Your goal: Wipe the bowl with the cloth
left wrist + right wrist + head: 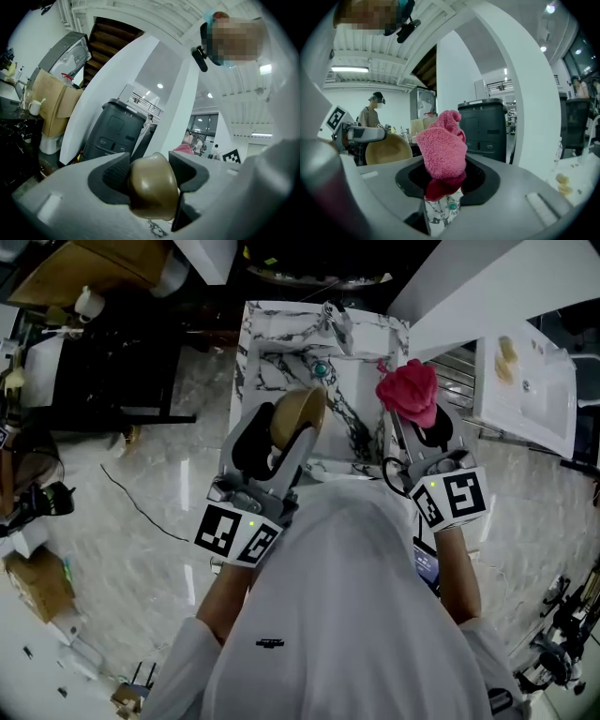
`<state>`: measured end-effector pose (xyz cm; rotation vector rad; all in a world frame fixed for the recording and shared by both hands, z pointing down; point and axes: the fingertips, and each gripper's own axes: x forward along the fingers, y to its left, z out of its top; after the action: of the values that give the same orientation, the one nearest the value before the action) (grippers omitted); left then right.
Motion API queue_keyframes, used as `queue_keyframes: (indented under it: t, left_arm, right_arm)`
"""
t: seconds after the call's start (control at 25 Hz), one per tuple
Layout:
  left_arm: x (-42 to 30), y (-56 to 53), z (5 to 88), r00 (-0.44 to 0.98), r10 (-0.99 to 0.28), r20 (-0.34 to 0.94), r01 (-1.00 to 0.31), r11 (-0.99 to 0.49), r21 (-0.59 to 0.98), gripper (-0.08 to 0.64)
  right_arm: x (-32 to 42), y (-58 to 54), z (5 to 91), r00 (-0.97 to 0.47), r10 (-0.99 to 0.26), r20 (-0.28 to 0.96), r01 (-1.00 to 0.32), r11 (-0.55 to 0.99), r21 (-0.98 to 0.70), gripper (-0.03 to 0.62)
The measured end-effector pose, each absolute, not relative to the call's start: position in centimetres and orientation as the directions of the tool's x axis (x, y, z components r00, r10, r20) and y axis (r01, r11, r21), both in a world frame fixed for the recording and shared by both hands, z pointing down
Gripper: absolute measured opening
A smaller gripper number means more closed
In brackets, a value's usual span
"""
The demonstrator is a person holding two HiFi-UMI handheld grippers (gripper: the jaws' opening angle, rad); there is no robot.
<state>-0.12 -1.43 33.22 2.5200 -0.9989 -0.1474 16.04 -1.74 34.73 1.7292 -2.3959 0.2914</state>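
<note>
My left gripper (286,432) is shut on the rim of a tan bowl (296,414), held on edge above the marble table (272,352). In the left gripper view the bowl (152,187) fills the gap between the jaws, with my left gripper (150,180) clamped on it. My right gripper (417,423) is shut on a bunched pink cloth (409,391), lifted to the right of the bowl and apart from it. In the right gripper view the cloth (442,150) stands up out of my right gripper (443,180), and the bowl (387,150) shows at the left.
A small teal object (321,369) lies on the marble table near its far end. A white panel (525,381) stands to the right. A dark grey bin (112,131) and white pillars are ahead. A person (372,112) stands in the background.
</note>
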Motion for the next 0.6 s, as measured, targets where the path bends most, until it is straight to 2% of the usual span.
queue_keyframes:
  t: [0.2,0.6]
  left_arm:
    - [0.3,-1.7,34.4,0.741,-0.665,0.087,-0.633,-0.65,0.422,0.265]
    - [1.3,-1.6,35.0,0.762,-0.64,0.1,-0.617,-0.67,0.412,0.265]
  right_arm:
    - [16.5,-0.6,36.8,-0.252,-0.925,0.284,-0.968,0.238,-0.085,0.143]
    - [15.6,0.6,37.5,-0.265,-0.914,0.307,-0.964,0.257,-0.068,0.143]
